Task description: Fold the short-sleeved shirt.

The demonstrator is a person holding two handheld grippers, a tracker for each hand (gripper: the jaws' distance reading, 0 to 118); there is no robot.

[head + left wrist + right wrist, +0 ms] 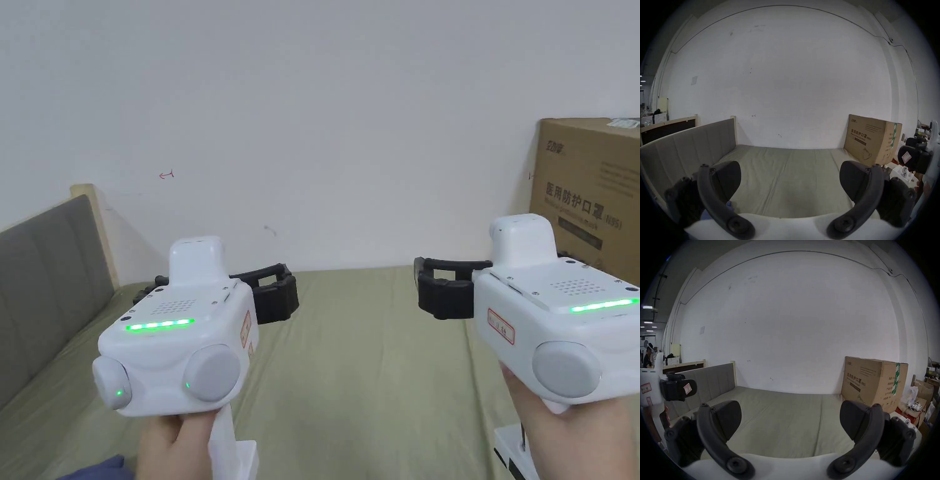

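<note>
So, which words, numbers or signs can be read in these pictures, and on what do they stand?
"医用防护口罩 (N95)": big print on the cardboard box.
Smaller print there: too blurred.
Red-framed stickers on left gripper and right gripper: too small.
Small red arrow-like mark: on the wall.

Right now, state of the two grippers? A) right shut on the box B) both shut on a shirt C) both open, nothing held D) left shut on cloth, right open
C: the left gripper and the right gripper each show jaws spread wide with bare olive bed sheet between them, both held in the air over the bed, apart from the cardboard box.
</note>
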